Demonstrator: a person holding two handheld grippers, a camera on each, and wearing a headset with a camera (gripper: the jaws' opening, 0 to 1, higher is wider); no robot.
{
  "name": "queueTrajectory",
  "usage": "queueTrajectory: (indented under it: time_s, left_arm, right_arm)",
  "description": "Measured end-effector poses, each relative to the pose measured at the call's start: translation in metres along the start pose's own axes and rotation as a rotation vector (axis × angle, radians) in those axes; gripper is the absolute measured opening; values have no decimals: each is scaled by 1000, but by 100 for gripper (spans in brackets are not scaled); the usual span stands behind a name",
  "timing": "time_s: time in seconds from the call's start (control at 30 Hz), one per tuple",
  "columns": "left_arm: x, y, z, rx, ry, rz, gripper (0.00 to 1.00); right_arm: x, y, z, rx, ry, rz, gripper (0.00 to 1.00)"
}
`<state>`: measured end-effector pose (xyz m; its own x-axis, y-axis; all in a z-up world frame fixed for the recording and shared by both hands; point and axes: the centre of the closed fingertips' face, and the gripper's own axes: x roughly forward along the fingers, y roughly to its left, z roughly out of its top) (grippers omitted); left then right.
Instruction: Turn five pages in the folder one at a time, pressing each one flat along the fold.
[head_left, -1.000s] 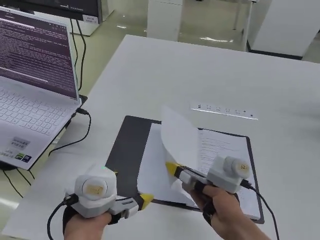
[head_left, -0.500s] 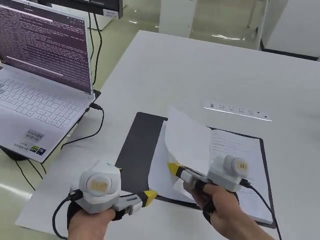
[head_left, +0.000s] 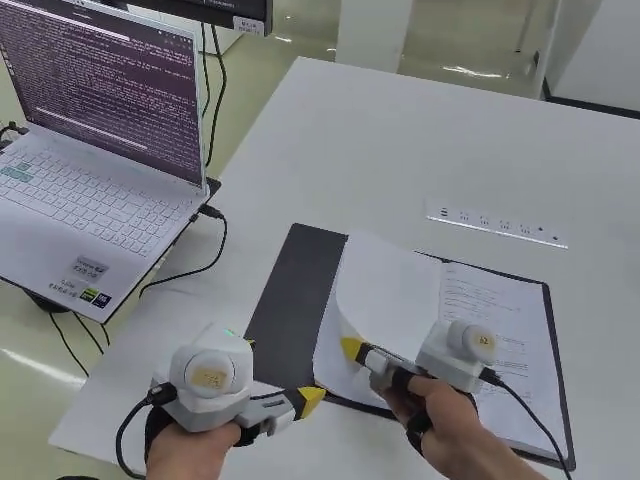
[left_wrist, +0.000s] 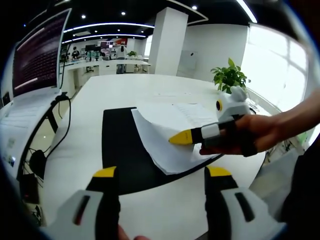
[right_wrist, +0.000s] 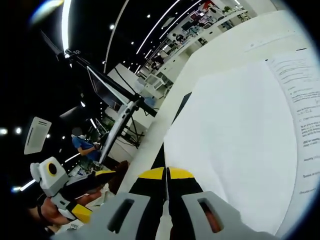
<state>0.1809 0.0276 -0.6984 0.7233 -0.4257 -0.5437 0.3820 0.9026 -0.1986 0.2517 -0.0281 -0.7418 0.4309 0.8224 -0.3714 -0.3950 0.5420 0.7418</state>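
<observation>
The turning page (head_left: 385, 300) has come down. A second ago it stood steeply above the folder (head_left: 285, 290); now it bows low across the middle of the folder, its blank back facing up. The folder lies open on the white table (head_left: 400, 120).

Any writing to read? The printed sheet (head_left: 495, 310) on the folder's right half has lines of text, too small to make out. The laptop (head_left: 90, 190), well left of the folder, shows pale terminal text on a purple screen and small stickers by its keyboard, all illegible. Marks on the socket strip (head_left: 495, 222) beyond the folder's far edge can't be read either.

On to the claws. The right gripper (head_left: 350, 348) has its yellow tips pinched together on the turning page's near edge. The left gripper (head_left: 310, 400) hangs just off the folder's near left corner, jaws wide apart and gripping nothing. A black cable (head_left: 195, 265) loops between laptop and folder.
</observation>
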Motion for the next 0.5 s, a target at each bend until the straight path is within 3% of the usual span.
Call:
queueTrajectory:
  time_s: [0.5]
  left_arm:
    - [12, -11, -4, 19, 22, -37, 68]
  right_arm:
    - [21, -31, -23, 90, 52, -85, 0]
